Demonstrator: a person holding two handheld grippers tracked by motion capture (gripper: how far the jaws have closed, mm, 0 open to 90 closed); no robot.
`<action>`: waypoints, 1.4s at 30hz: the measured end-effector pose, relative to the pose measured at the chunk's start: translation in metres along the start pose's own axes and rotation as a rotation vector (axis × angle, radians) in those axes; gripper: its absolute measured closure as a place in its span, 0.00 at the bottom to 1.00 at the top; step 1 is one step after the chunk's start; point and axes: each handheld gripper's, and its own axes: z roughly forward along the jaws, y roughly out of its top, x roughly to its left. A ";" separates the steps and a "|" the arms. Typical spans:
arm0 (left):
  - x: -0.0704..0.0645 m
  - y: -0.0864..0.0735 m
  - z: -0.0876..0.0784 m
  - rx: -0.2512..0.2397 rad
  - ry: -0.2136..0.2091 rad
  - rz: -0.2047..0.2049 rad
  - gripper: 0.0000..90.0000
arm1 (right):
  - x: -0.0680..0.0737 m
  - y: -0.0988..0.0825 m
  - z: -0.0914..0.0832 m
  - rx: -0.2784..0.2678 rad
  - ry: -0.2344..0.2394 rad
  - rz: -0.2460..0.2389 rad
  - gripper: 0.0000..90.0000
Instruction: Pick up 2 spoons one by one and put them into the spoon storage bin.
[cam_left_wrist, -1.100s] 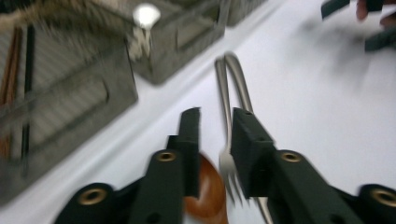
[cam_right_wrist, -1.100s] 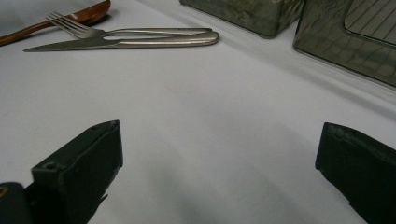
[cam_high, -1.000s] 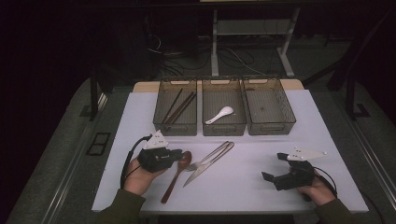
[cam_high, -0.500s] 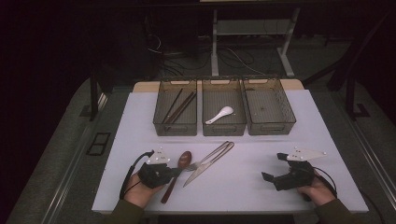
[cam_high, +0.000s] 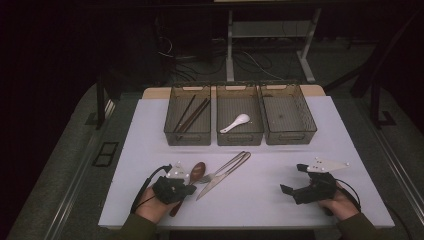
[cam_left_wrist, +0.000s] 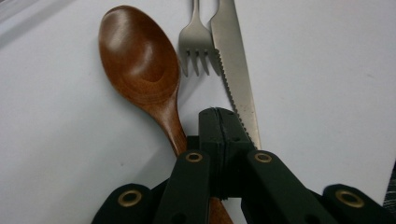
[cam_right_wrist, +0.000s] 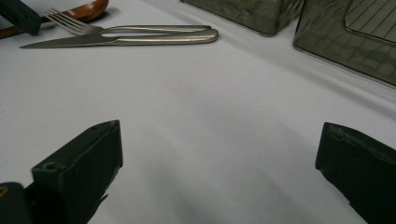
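A glossy brown wooden spoon (cam_left_wrist: 140, 65) with an oval bowl and a tapering handle lies on the white matte bench (cam_high: 260, 195), bowl away from the person. Just beside it lie a brushed steel fork (cam_left_wrist: 196, 42) and a serrated steel table knife (cam_left_wrist: 236, 70), their handles side by side and touching. At the far edge of the bench stand three smoky translucent plastic bins in a row: the left bin (cam_high: 172, 135) holds dark wooden chopsticks (cam_high: 192, 114), the middle bin (cam_high: 240, 137) a white ceramic soup spoon (cam_high: 236, 122), and the right bin (cam_high: 305, 132) has a ribbed floor. No writing can be read on any of them.

The left tool (cam_left_wrist: 218, 140) (black, matte, with brass-ringed pivots) has its jaws pressed together; they sit over the wooden spoon's handle, but whether they grip it I cannot tell. The left hand (cam_high: 155, 205) holds it low at the near edge. The right tool (cam_right_wrist: 219, 154) rests on bare bench with its jaws spread wide and nothing between them, the right hand (cam_high: 342, 204) behind it, a grey three-cornered plate (cam_high: 325, 164) on top.
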 end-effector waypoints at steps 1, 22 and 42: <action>0.000 0.000 0.000 0.003 0.007 0.000 0.99 | 0.000 0.000 0.000 -0.001 -0.001 0.000 0.00; 0.020 -0.008 -0.010 0.027 0.156 -0.011 0.99 | 0.000 0.000 0.000 0.002 0.002 -0.001 0.00; 0.032 -0.009 -0.019 -0.014 0.185 -0.030 0.98 | 0.000 0.000 0.000 0.002 0.002 -0.002 0.00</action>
